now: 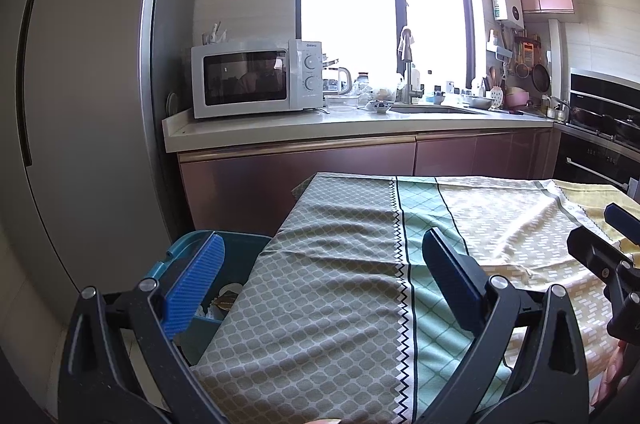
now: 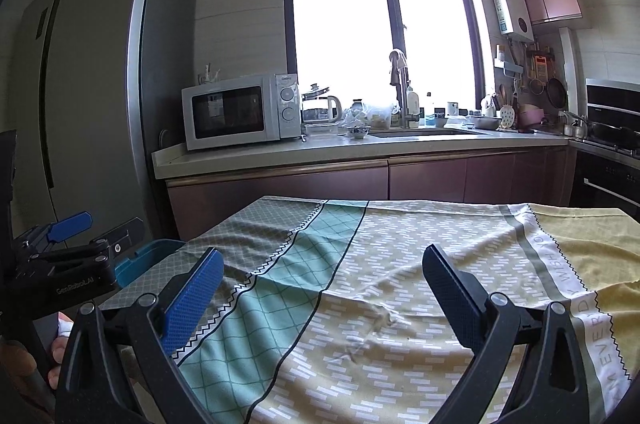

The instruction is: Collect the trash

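Note:
A teal bin (image 1: 240,244) stands on the floor against the table's left edge, and scraps of trash (image 1: 225,300) lie inside it. My left gripper (image 1: 324,280) hovers open above the left part of the tablecloth (image 1: 340,264), its left finger over the bin. In the right wrist view my right gripper (image 2: 324,298) is open above the middle of the cloth (image 2: 400,284), nothing between its fingers. The left gripper (image 2: 86,236) shows at that view's left edge, beside the bin (image 2: 136,264). The right gripper's frame (image 1: 608,252) appears at the left wrist view's right edge.
A tall grey fridge (image 1: 80,104) stands left of the table. Behind runs a counter (image 1: 360,128) with a white microwave (image 1: 248,78), a sink with a faucet (image 1: 407,72) and dishes. An oven (image 1: 600,136) is at the right. A hand (image 2: 56,348) holds the left gripper.

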The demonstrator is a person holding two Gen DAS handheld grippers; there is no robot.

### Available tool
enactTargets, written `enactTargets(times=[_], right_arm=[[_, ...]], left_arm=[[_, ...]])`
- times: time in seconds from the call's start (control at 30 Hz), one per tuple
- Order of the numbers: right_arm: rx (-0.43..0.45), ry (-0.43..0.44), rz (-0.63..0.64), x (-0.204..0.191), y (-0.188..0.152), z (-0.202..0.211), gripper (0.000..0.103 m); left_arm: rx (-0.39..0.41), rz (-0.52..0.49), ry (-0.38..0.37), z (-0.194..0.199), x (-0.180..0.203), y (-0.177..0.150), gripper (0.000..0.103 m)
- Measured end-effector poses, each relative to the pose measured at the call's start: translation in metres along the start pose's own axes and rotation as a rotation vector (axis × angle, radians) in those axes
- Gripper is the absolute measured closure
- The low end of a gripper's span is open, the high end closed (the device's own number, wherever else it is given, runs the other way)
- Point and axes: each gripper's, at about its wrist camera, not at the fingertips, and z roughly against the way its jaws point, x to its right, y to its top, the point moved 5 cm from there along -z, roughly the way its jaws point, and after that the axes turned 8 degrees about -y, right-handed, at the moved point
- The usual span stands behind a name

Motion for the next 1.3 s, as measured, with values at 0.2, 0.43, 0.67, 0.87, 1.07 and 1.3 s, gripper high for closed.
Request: enactTargets(times=[0.2, 0.43, 0.67, 0.87, 1.07, 1.3], right_arm=[[-0.003, 0.000, 0.002, 0.0014, 0.0016, -0.0003, 0.007], [-0.001, -0.004, -0.004, 0.0027, 0.0018, -0.0004, 0.007], [0.001, -0.008, -0.007, 0.0037, 0.0023, -0.0001, 0.007], [0.001, -0.010, -0.008, 0.0038, 0.0026, 0.0000, 0.007], [-0.001, -0.011, -0.010, 0.0042, 0.0026, 0.0013, 0.007], [0.001, -0.013, -0.012, 0.0039, 0.0032, 0.0031, 0.007]], left_arm=[[0.005, -0.005, -0.002, -0.0003, 0.0026, 0.0011, 0.006], [0.011, -0.008, -0.003, -0.0019, 0.0046, 0.0021, 0.006], [0.014, -0.011, -0.001, -0.0020, 0.0046, 0.0016, 0.006], [0.016, -0.009, -0.001, -0.0020, 0.0040, 0.0017, 0.006], [0.019, -0.013, 0.002, -0.0016, 0.0044, 0.0015, 0.006], [0.024, -0.008, 0.004, 0.0002, 0.0005, 0.0030, 0.006]])
